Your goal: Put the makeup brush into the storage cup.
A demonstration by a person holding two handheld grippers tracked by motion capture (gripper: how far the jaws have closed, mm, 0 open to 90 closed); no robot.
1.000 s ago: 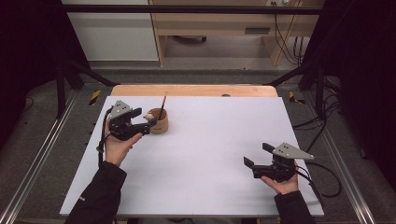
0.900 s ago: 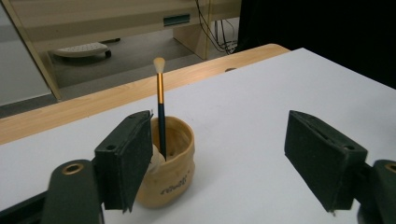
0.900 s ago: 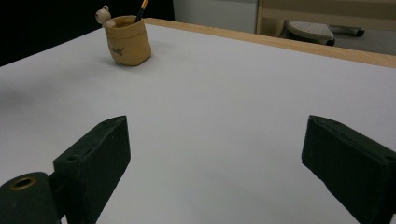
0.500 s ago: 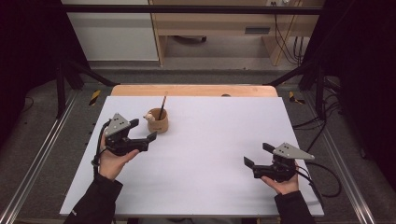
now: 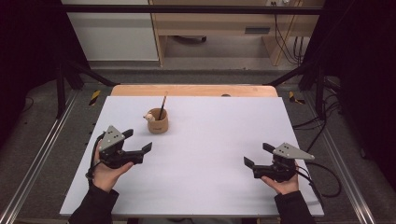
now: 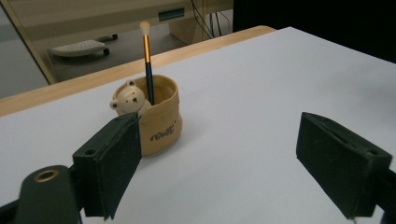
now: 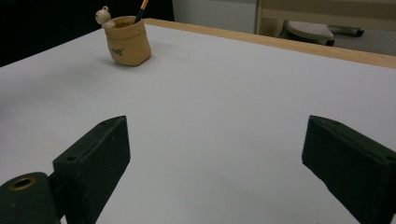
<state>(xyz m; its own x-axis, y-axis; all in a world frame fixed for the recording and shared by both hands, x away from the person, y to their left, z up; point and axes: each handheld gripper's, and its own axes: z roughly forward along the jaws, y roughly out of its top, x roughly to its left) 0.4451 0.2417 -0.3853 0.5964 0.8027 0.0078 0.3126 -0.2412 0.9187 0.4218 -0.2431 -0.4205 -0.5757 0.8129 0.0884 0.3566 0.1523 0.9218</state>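
I had the left gripper (image 5: 139,141) low over the near-left part of the bench (image 5: 219,140), its jaws spread wide and holding nothing, pointed up toward the little tan pot (image 5: 158,123) that stood a short way beyond it. In the left gripper view the pot (image 6: 158,116) sat just past my left-hand jaw, upright, with a small bear figure (image 6: 127,99) perched on its rim and a brush (image 6: 147,60) standing in it, bristles up, leaning only slightly. The right gripper (image 5: 258,155) rested at the near-right, well apart from the pot, jaws equally wide and empty. I judged the work with pot and brush to be between grasps, with neither thing in hand. Any next move, as I read it, would call for bringing the left gripper forward and lining its jaws around either the brush shaft or the pot wall (the bear's head crowded that near side of the rim, so the approach angle mattered). Nothing else stood on the white surface; a wooden strip (image 5: 191,90) ran along the far edge.
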